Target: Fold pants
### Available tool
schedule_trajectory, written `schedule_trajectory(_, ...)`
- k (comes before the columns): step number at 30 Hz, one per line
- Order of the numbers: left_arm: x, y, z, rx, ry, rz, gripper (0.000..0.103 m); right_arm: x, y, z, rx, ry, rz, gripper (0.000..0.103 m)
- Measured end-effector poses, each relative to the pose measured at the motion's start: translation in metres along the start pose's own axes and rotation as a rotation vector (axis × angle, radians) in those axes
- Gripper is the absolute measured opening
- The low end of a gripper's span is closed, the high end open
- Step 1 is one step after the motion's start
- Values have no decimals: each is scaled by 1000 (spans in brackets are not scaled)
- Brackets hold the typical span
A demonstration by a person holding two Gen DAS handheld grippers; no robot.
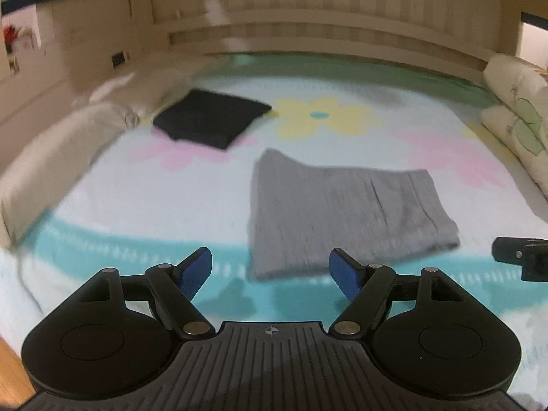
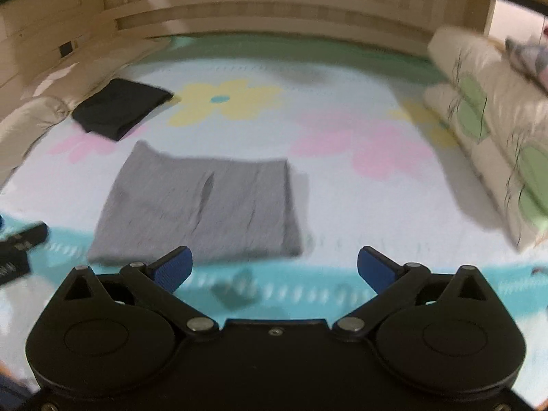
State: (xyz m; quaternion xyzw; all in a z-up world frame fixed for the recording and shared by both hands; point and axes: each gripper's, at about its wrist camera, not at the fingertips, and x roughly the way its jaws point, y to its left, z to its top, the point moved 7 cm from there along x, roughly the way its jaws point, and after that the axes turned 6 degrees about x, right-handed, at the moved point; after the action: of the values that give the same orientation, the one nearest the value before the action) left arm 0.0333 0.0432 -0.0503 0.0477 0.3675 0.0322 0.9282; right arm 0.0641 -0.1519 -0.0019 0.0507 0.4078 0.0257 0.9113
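Pastel flowered bedding [image 1: 102, 212] lies under everything you see, and only your right view takes in the whole row of cream leaf-print pillows [image 2: 486, 126]. You have two folded garments: the grey pants [image 1: 342, 212] lying centre with their long axis across the bed, and one black piece [image 1: 212, 116] behind. Your left gripper [image 1: 270, 274] and right gripper [image 2: 274, 269] both hover spread and empty

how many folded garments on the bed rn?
2. A folded grey ribbed-fabric garment lies near the bed's front edge, just ahead of both grippers. A smaller folded black cloth garment sits further back on the left, beside the beige pillows. Others may lie outside both views.
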Motion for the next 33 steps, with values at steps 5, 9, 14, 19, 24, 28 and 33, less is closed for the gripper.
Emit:
schedule_trajectory(5, 0, -8, -22, -9, 24, -11, 74, -8, -2, -27, 63, 28, 35, 102)
schedule_trajectory(9, 5, -10, -28, -11, 38, -15, 74, -5, -2, -40, 70, 52, 25, 102)
schedule_trajectory(14, 8, -13, -32, -13, 40, -23, 74, 1, 2, -45, 58, 66, 16, 102)
schedule_trajectory(19, 11, -13, -31, -30, 46, -45, 74, 2, 6, -46, 44, 53, 3, 102)
schedule_trajectory(24, 10, -10, -30, -61, 49, -56, 74, 3, 8, -46, 49, 50, 5, 102)
schedule_trajectory(28, 11, -8, -30, -71, 57, -55, 74, 1, 9, -44, 33, 25, -12, 102)
schedule_trajectory(33, 12, -11, -31, -49, 67, -45, 74, 0, 11, -43, 16, 15, -12, 102)
